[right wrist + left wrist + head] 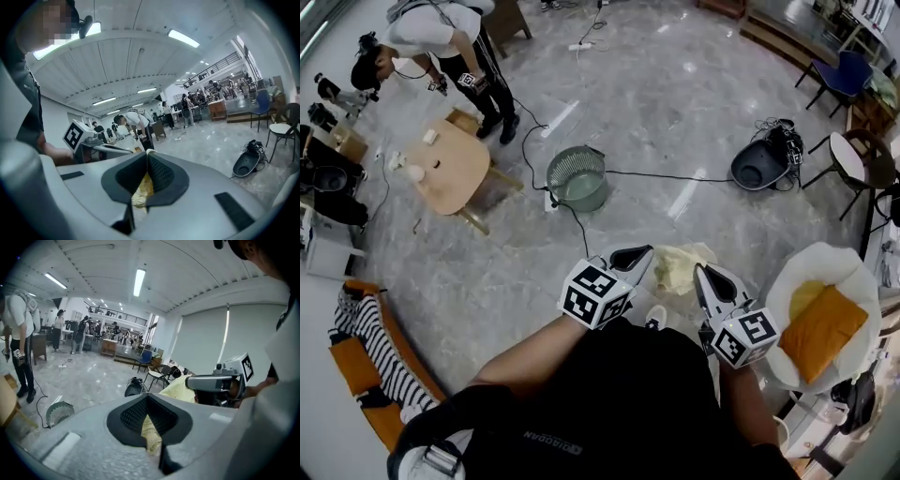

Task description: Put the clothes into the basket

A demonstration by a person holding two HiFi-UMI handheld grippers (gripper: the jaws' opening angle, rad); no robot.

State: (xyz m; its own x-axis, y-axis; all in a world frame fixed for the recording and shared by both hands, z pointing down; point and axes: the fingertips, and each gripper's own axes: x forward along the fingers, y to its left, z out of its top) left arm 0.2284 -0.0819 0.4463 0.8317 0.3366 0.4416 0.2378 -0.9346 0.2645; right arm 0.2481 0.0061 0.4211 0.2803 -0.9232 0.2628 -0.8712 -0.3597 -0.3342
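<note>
only illegible print (553,437) on shirt (623,380)

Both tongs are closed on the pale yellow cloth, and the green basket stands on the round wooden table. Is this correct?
No. The head view shows the green basket on the floor, apart from the round wooden table. The rest holds.

cloth (680,266) is pinched between left gripper (645,251) and right gripper (699,270) | basket (577,178) is set on floor ahead, well apart | table (450,169) is placed left of basket | cushion (822,330) is laid on chair (865,281), right
</note>
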